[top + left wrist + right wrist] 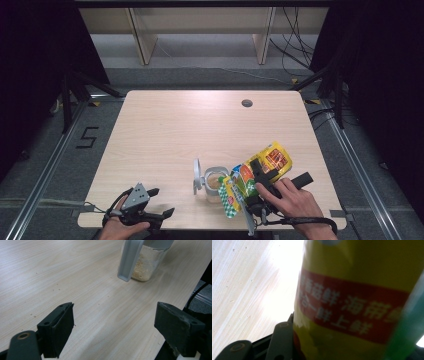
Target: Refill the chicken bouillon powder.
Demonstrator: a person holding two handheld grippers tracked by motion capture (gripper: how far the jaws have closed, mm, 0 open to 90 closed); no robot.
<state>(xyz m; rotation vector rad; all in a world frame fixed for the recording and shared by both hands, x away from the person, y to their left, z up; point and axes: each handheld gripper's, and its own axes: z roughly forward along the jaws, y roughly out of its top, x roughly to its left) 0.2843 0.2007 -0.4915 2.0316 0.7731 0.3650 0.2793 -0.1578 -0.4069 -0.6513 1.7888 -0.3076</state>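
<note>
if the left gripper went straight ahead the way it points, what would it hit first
Probably the jar: beyond the open left gripper lies bare table, then the jar's hanging lid a little right of centre. Depth is unclear.

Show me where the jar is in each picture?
High view: the jar stands near the table's front edge, right of middle, beside the yellow bag.
Left gripper view: top, right of middle, crumbs inside.
Right gripper view: not in it.
Shared landmark: the pale wood table.
</note>
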